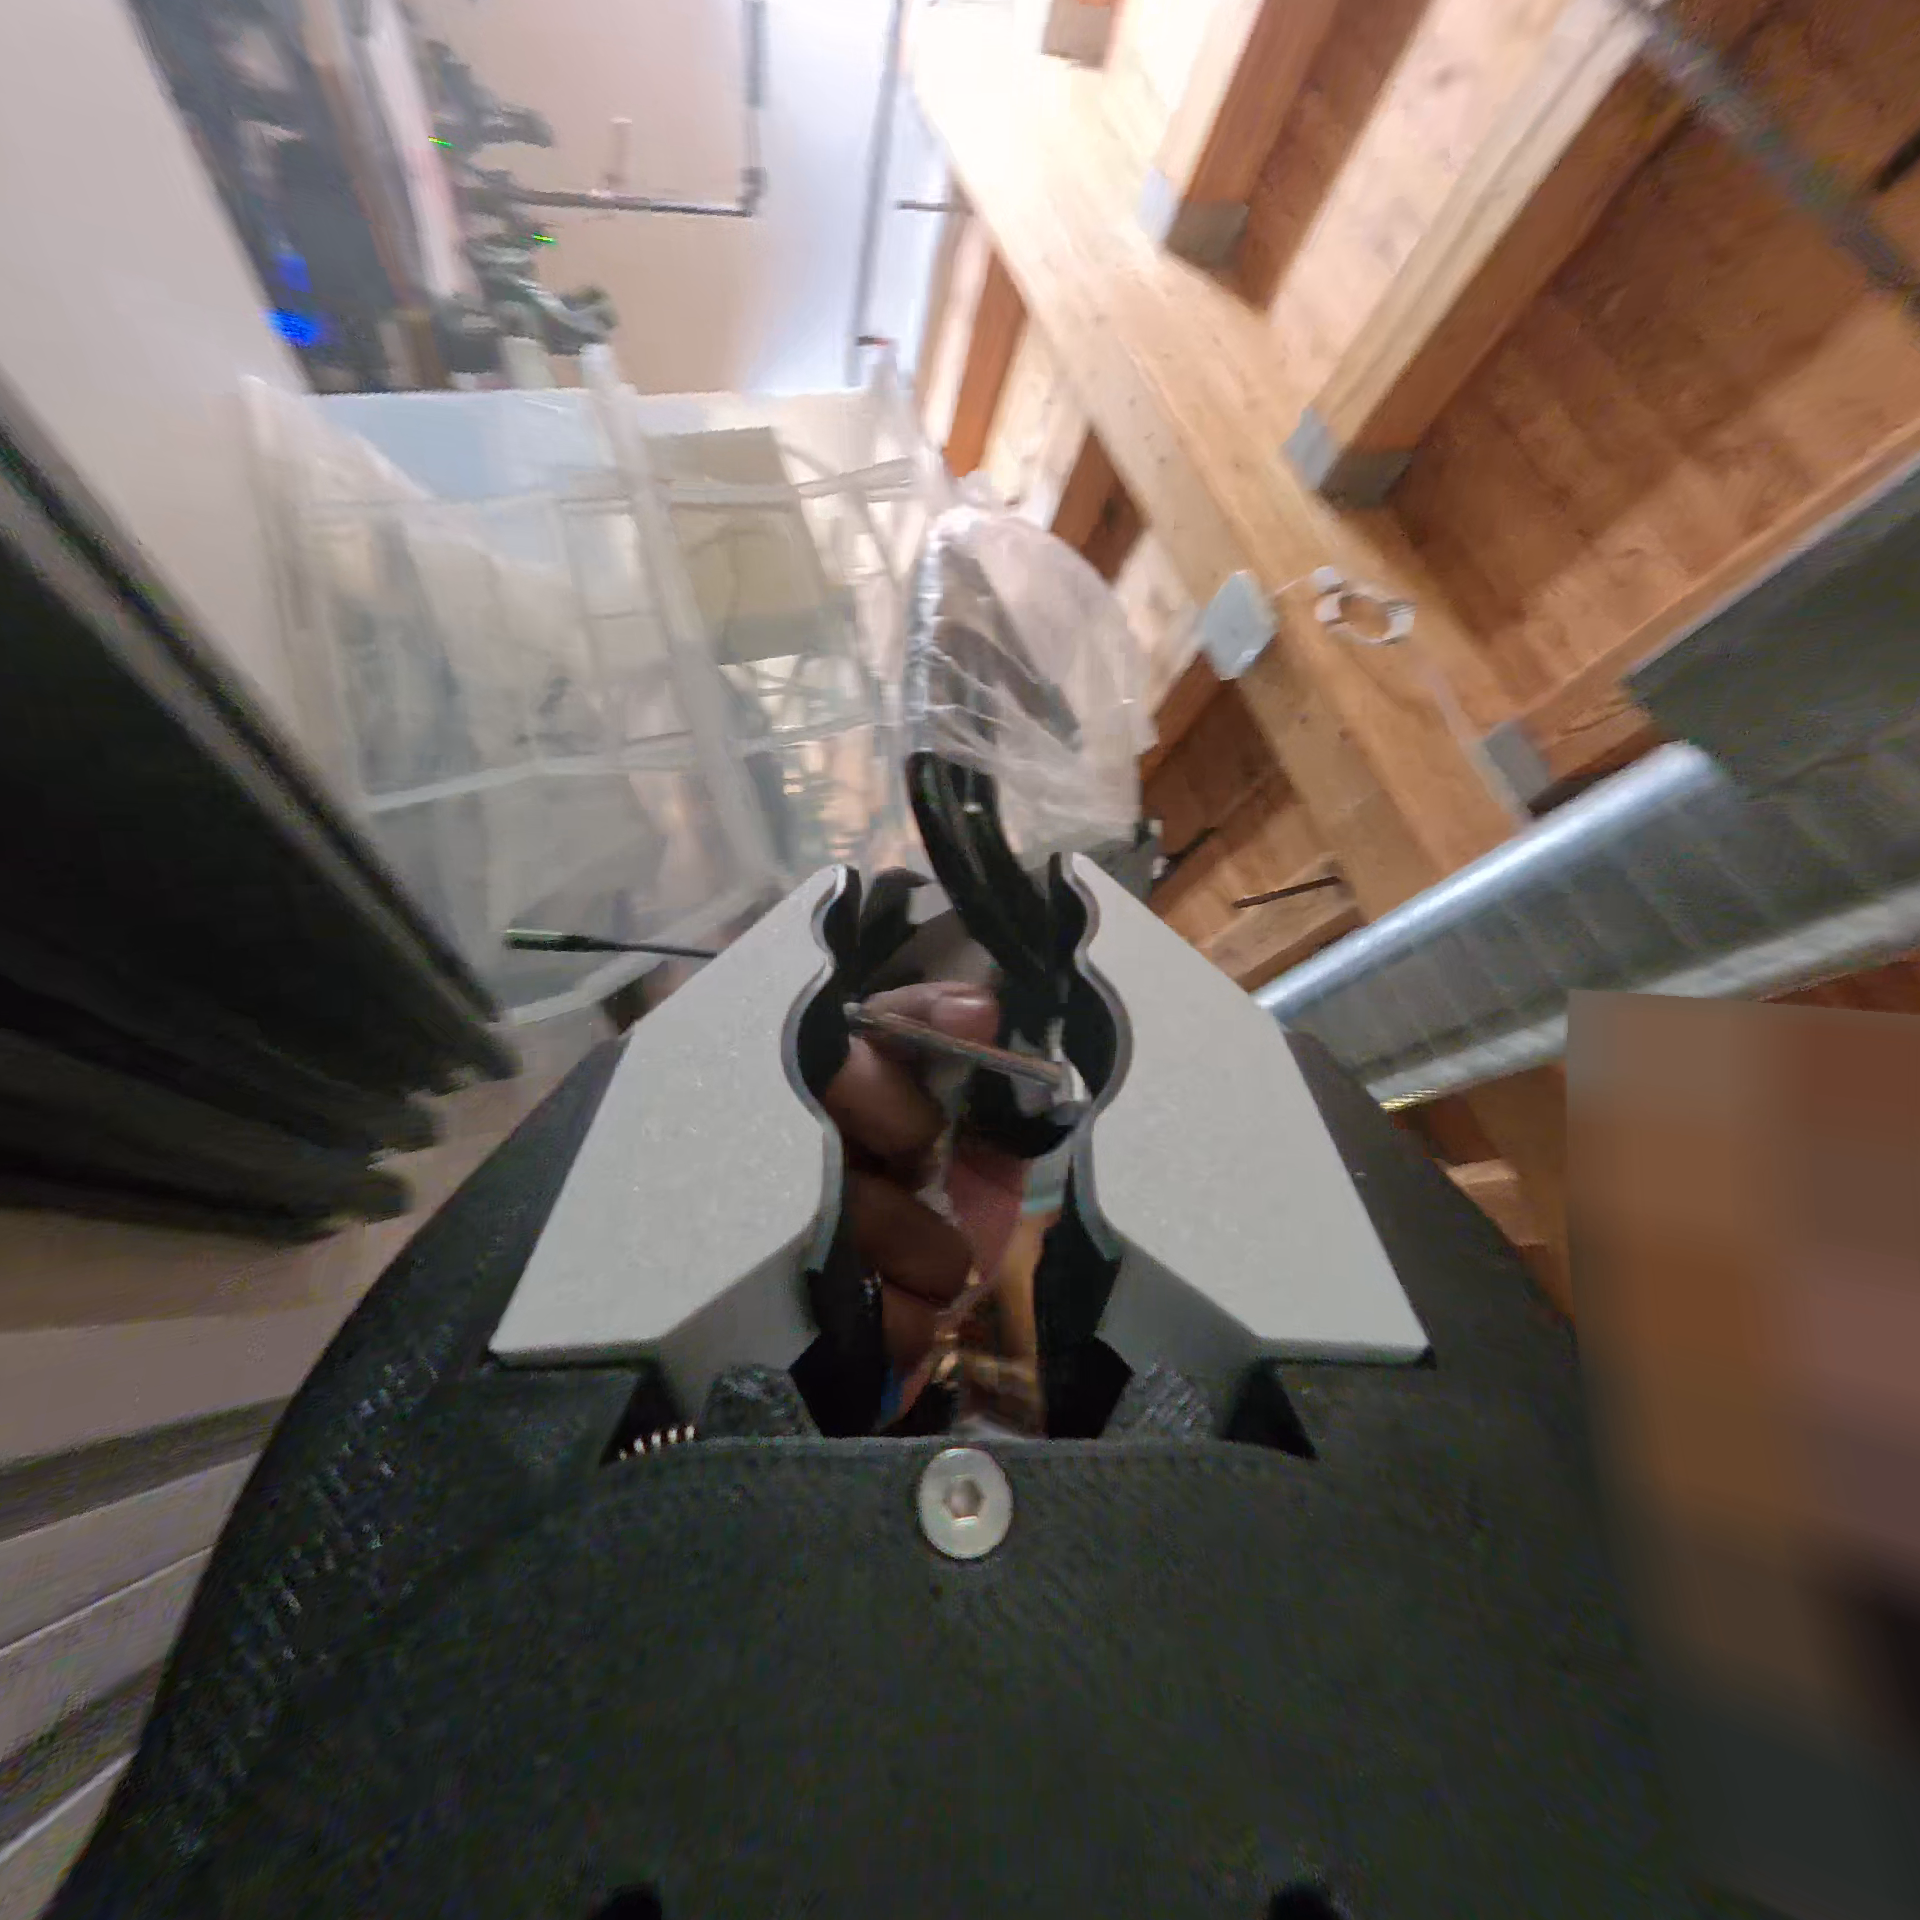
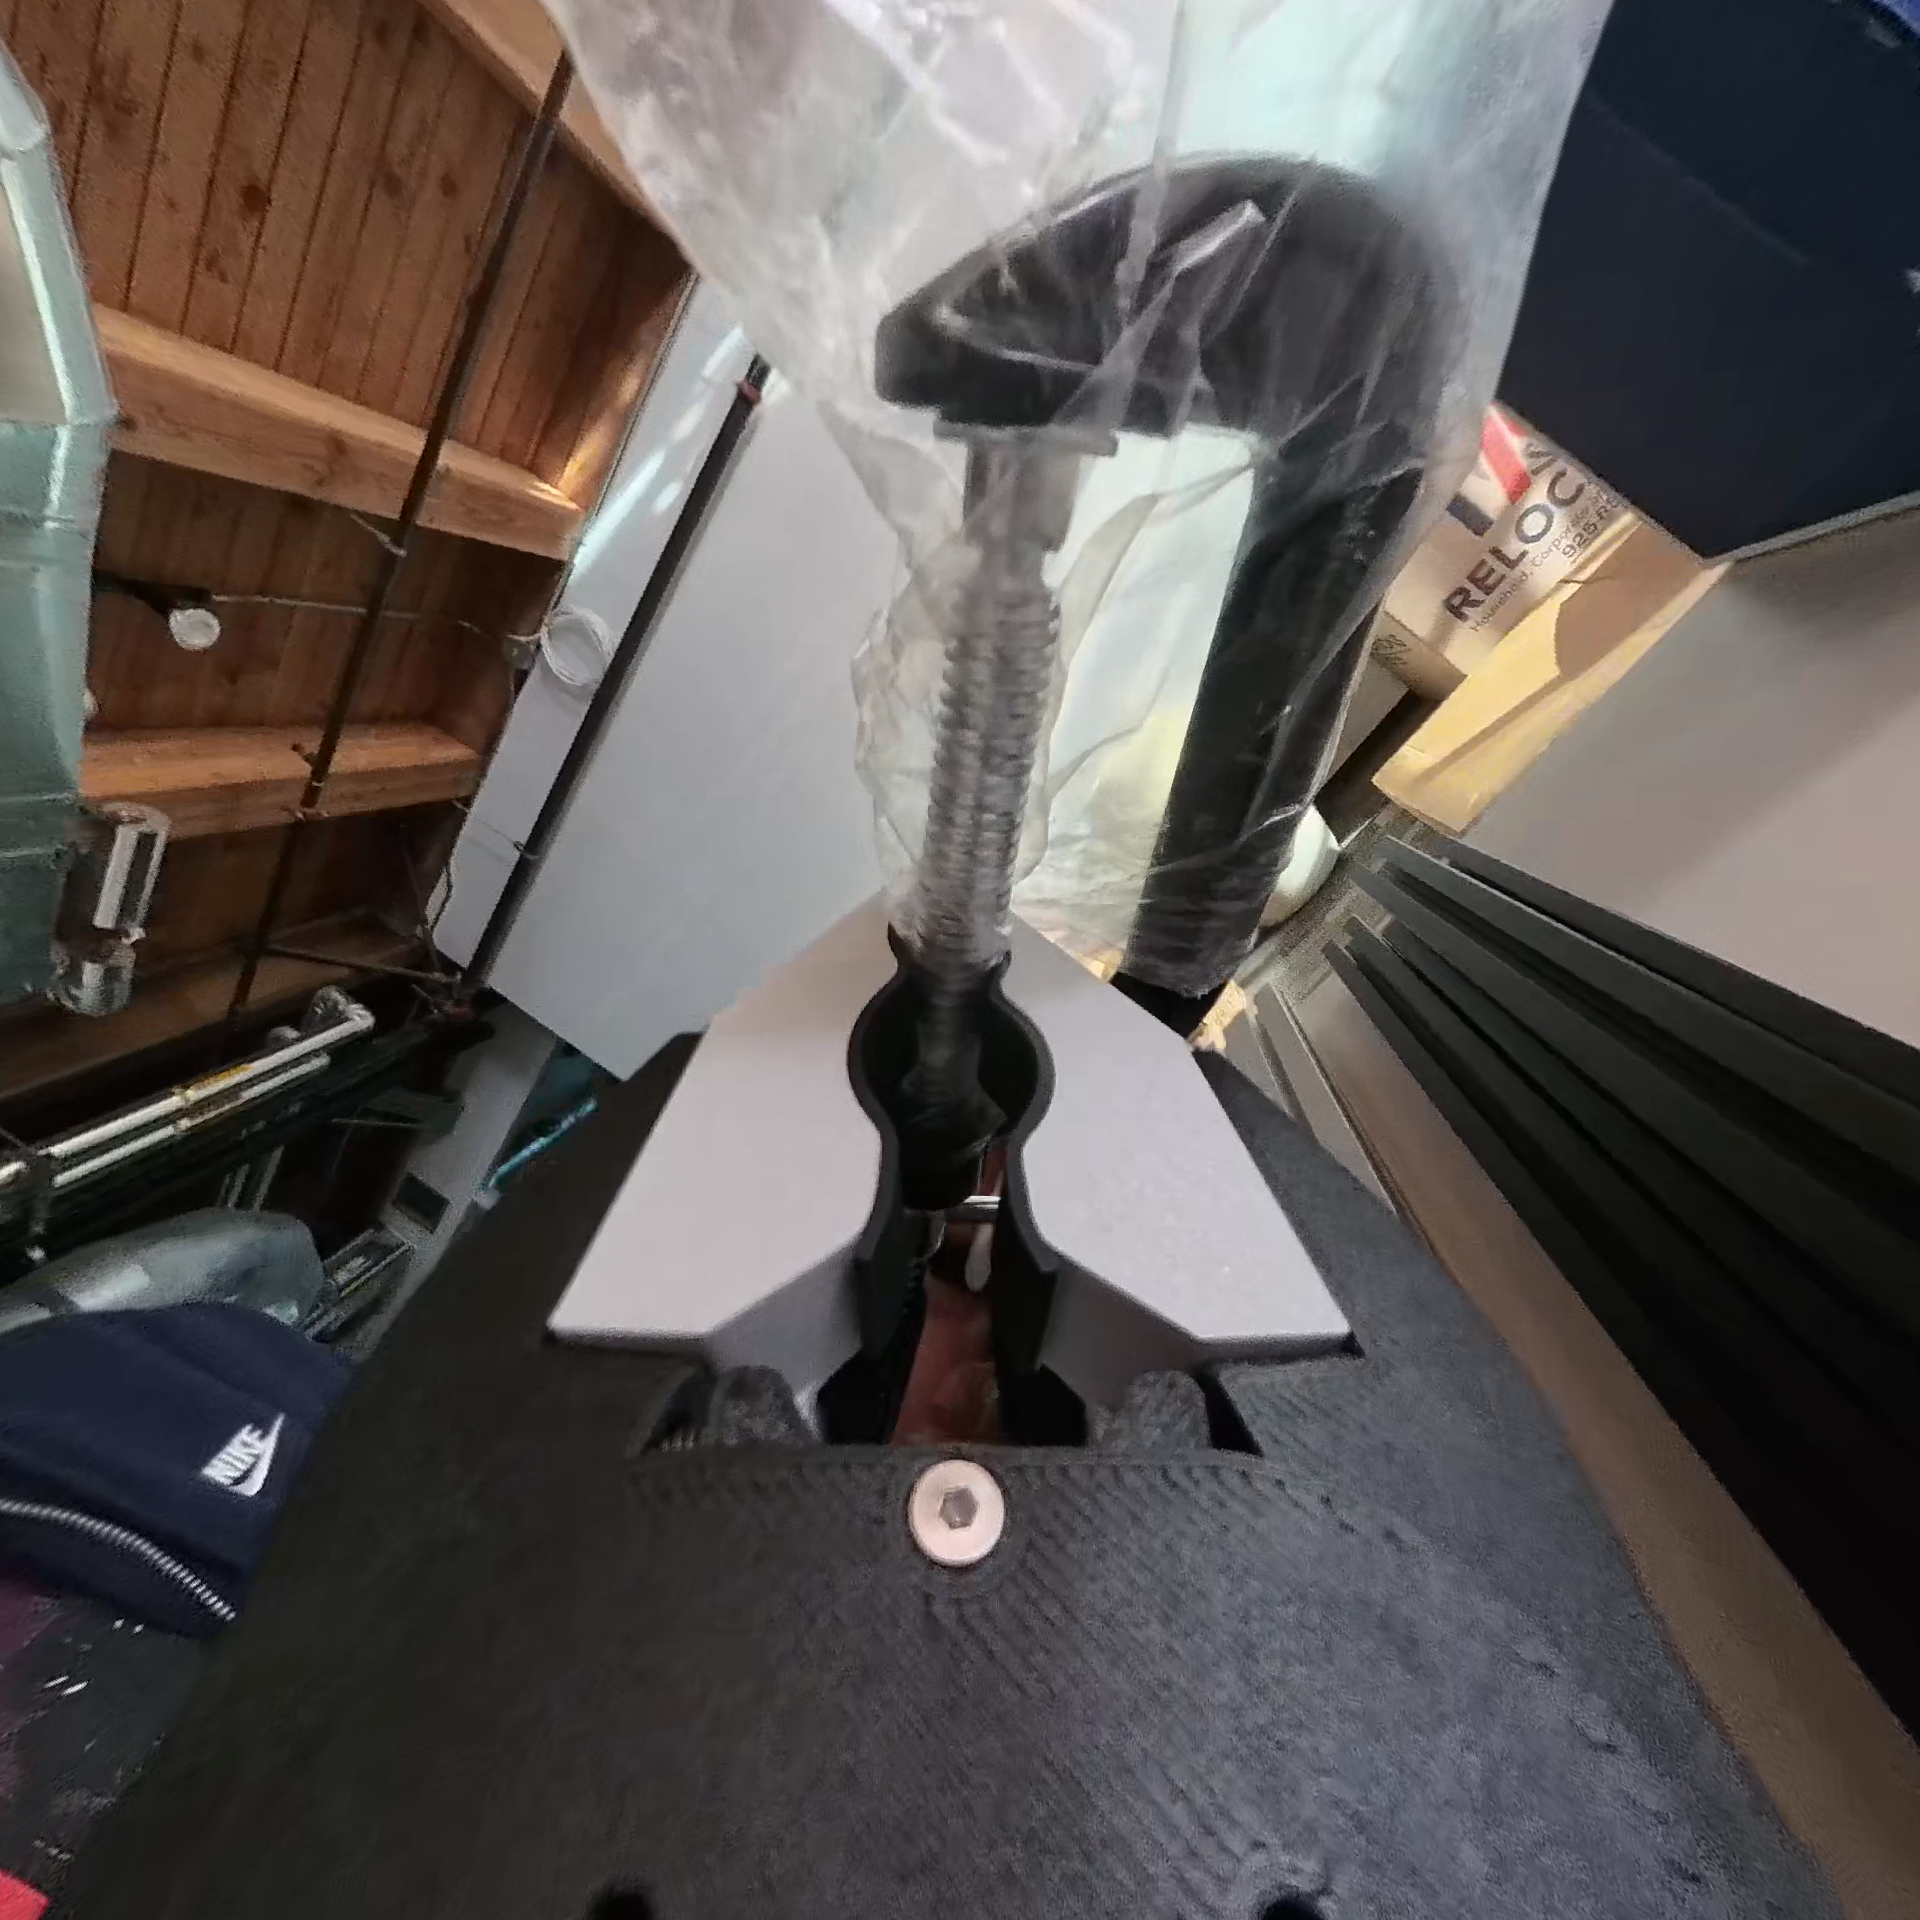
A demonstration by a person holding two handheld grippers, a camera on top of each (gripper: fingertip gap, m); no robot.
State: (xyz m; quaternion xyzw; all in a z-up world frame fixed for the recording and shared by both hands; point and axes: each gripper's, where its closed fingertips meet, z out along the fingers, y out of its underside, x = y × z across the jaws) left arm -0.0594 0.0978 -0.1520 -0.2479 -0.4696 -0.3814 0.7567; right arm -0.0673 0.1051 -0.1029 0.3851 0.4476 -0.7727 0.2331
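A black C-clamp (image 2: 1309, 520) with a silver threaded screw (image 2: 982, 707) sits inside a clear plastic bag (image 2: 831, 156). My right gripper (image 2: 948, 945) points upward and is shut on the screw through the plastic. In the left wrist view, my left gripper (image 1: 961, 894) also points upward. Its jaws stand narrowly apart around the clamp's black frame (image 1: 940, 821) and the thin metal handle pin (image 1: 956, 1039), which spans the round hollow between the pads. A person's hand (image 1: 894, 1101) shows behind the fingers. The bag (image 1: 1029, 644) hangs crumpled beyond the tips.
Wooden ceiling beams (image 1: 1351, 312) and a metal duct (image 1: 1558, 883) are overhead. Stacked black panels (image 1: 156, 831) and plastic-wrapped shelving (image 1: 571, 623) stand to the left. The right wrist view shows a cardboard box (image 2: 1507, 582), black panels (image 2: 1662, 1039), wooden shelves (image 2: 312, 436) and a dark cap (image 2: 156, 1455).
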